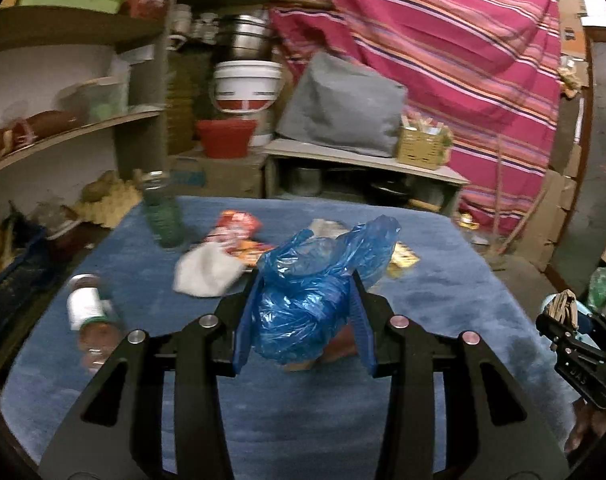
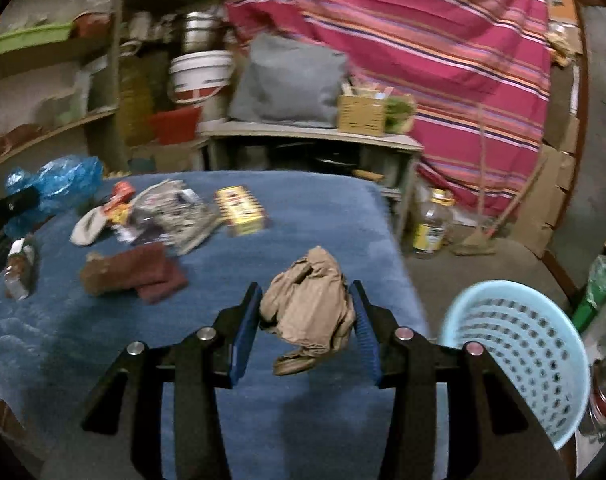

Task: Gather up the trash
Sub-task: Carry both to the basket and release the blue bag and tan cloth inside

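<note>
Blue surface (image 2: 263, 420) carrying scattered litter. Pale blue perforated basket (image 2: 519, 360) standing off its right edge, just beside the right tongs (image 2: 307, 320), which are pinching a crumpled brown paper (image 2: 309, 312). Left tongs (image 1: 303, 312) are gripping a blue plastic bag (image 1: 303, 300), farther from the basket. Right side looks set to drop first.

On the table (image 2: 303, 208), your wad of paper (image 2: 309, 308) sits nearest; the basket (image 2: 519, 344) stands right of the table, off its edge.

Striped pink cloth (image 1: 443, 60), cluttered wooden shelves (image 1: 63, 136), dim grey floor (image 2: 503, 272)
</note>
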A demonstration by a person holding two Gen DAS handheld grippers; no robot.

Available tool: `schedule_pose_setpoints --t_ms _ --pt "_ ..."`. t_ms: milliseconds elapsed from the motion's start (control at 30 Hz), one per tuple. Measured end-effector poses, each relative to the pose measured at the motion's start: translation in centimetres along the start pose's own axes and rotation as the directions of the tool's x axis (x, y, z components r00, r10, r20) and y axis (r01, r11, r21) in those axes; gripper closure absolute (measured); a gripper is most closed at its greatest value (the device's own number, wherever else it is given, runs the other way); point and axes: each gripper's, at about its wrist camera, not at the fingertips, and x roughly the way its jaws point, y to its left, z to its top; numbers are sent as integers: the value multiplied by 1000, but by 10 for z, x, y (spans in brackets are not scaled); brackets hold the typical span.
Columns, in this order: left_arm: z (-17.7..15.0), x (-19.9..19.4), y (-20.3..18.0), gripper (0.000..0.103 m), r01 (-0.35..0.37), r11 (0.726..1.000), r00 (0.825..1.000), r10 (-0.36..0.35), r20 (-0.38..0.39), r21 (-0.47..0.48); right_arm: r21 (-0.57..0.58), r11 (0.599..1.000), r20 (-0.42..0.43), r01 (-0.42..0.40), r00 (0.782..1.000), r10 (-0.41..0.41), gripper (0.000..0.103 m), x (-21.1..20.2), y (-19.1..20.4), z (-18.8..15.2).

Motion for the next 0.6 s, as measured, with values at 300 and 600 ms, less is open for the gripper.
schedule_pose_setpoints --t_ms 300,600 --pt "-8 10 -109 63 159 984 987 -158 -18 85 112 978 15 174 984 -177 58 -28 -111 -13" --pt "-27 21 -208 63 335 930 942 -327 -75 149 242 926 -38 291 956 -291 58 -38 -200 -35"
